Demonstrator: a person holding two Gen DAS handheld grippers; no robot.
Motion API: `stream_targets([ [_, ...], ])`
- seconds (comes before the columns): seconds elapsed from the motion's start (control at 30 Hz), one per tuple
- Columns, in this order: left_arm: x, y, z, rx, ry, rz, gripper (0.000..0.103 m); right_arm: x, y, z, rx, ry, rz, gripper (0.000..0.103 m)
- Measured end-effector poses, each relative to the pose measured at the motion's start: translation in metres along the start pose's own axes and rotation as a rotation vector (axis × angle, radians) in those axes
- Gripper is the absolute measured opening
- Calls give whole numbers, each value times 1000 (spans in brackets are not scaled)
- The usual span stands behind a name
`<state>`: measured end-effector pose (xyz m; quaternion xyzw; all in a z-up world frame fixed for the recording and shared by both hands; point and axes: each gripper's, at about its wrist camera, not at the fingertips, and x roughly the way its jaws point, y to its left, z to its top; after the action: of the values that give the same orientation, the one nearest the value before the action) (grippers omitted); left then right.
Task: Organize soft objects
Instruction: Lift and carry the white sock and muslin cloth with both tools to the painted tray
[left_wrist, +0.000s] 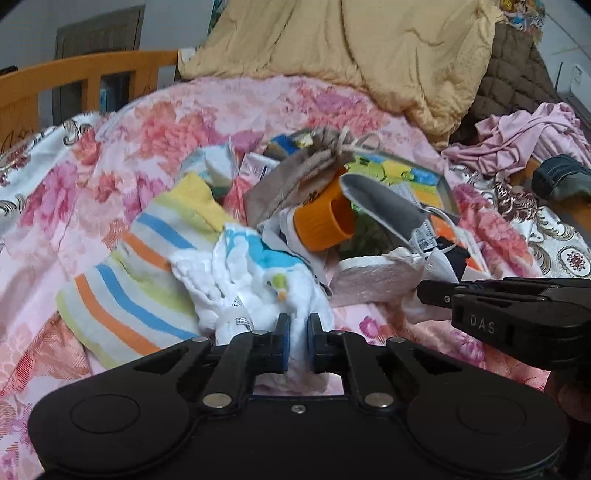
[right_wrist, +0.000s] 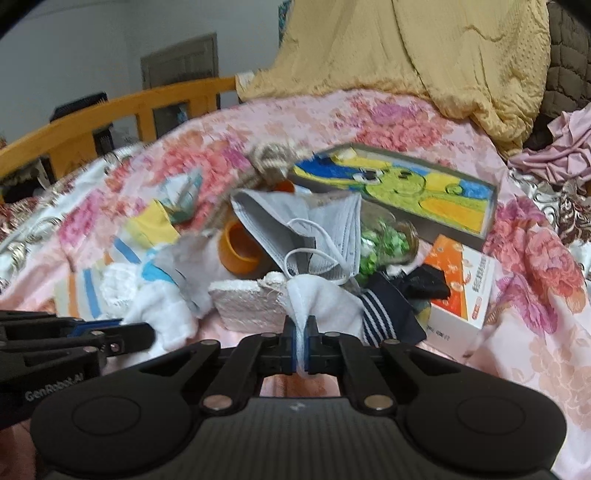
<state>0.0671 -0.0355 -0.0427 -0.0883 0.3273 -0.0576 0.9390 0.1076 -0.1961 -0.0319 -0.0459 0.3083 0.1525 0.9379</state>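
Down on the bed, over the pink floral bedspread (left_wrist: 229, 110), both claws are closed on soft cloth. The left claw (left_wrist: 298, 345) pinches the near edge of a white cloth with blue patches (left_wrist: 255, 280), its blue pads (left_wrist: 285, 347) pressed against the fabric from either side. That cloth lies crumpled on top of a striped towel (left_wrist: 136, 280) with orange, blue and yellow-green bands, at the left of the heap.

The right claw (right_wrist: 301, 350) is shut tight on a bunched fold of a plain white cloth (right_wrist: 325, 306), which rises from the jaws toward the pile. Just beside it on the right lies a navy garment with white stripes (right_wrist: 384, 314), and on the left a pale woven pad (right_wrist: 243, 302) touches it.

Behind these sit a grey face mask (right_wrist: 306, 229) draped over an orange cup (right_wrist: 240, 251) lying on its side, a jar of green pieces (right_wrist: 384, 243), a flat box with a green cartoon figure (right_wrist: 399, 184), and an orange-and-white carton (right_wrist: 461, 284). A tan quilt (left_wrist: 369, 48) is heaped at the far side, near a pink garment (left_wrist: 524, 136). An orange wooden bed rail (left_wrist: 74, 70) runs along the far left.
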Motion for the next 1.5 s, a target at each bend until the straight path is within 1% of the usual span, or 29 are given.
stream_targets([
  [0.13,-12,-1,2,-5,-56,-18,9,-13,2,2,-16,-67,41,3],
  [0.23,-25,-1,4,-26,-121,-34,8,-24,6,3,-39,-121,56,3],
  [0.37,-40,-1,7,-54,-192,-52,8,-38,5,5,-38,-189,85,3],
  [0.57,-60,-2,12,-72,-259,-102,8,-60,1,7,-19,-302,118,3],
  [0.73,-77,-8,21,-53,-317,-122,8,-71,-6,10,-11,-366,116,4],
  [0.87,-85,-13,34,-54,-340,-146,8,-79,-14,14,-7,-420,88,4],
  [0.97,-87,-20,46,-29,-356,-165,8,-80,-21,20,3,-449,69,4],
  [1.07,-80,-29,64,-7,-369,-191,8,-74,-31,31,18,-459,54,4],
  [1.23,-50,-46,97,4,-383,-243,9,-52,-56,54,31,-488,24,4],
  [1.33,-24,-59,117,16,-381,-267,9,-32,-78,69,58,-502,-3,4],
  [1.4,-3,-67,132,21,-365,-278,9,-17,-94,78,79,-503,-25,4],
  [1.5,27,-77,149,32,-339,-288,9,9,-122,89,121,-484,-58,4],
])
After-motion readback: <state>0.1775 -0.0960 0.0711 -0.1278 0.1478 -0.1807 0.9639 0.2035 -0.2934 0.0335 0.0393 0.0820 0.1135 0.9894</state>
